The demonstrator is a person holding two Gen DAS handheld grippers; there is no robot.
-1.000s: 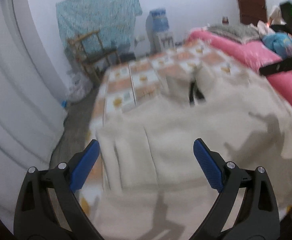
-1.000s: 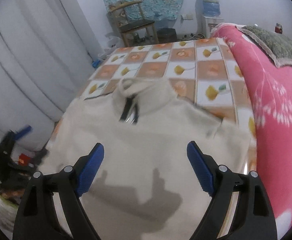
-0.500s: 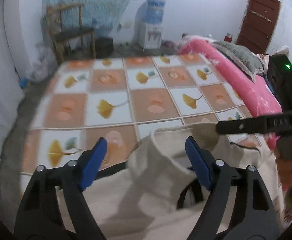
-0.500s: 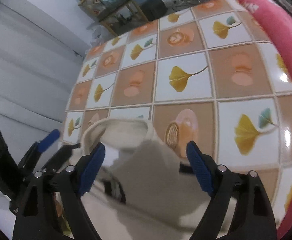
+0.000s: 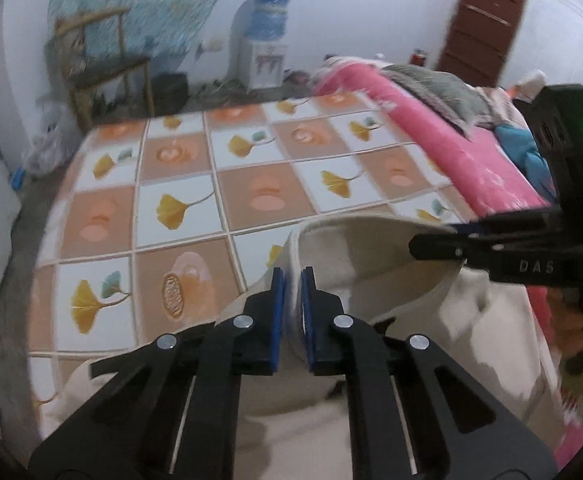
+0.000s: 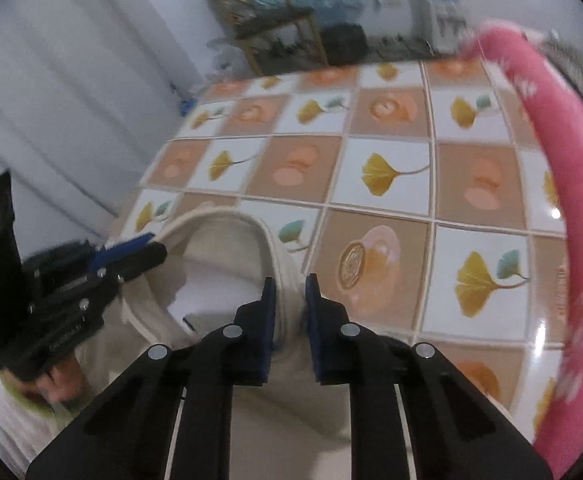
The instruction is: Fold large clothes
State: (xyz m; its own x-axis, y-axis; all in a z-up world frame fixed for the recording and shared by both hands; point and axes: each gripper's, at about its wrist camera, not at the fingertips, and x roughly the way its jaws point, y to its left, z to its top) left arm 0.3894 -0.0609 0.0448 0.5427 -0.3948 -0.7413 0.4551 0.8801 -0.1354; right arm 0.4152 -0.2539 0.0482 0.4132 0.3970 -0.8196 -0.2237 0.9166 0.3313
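Observation:
A cream sweater [image 5: 471, 340] lies on the bed with its tall collar [image 5: 371, 248] standing open towards the far side. My left gripper [image 5: 291, 276] is shut on the collar's left rim, the cloth pinched between the blue pads. My right gripper [image 6: 290, 284] has the collar's [image 6: 219, 248] right rim between its pads, and its jaws are closing on it. Each wrist view shows the other tool at the collar's opposite side: the right gripper [image 5: 431, 246] and the left gripper [image 6: 147, 248]. The sweater's lower body is hidden beneath the grippers.
A bedsheet [image 5: 179, 208] with orange and white leaf squares covers the bed beyond the collar. A rolled pink quilt [image 5: 451, 152] runs along the right. A wooden chair [image 5: 103, 68], a water dispenser [image 5: 267, 48] and a brown door [image 5: 483, 20] stand behind; a white curtain [image 6: 51, 100] hangs left.
Both grippers moved forward over the sweater's body to the collar. Their jaws went from wide open to closed on the collar's rim, one on each side.

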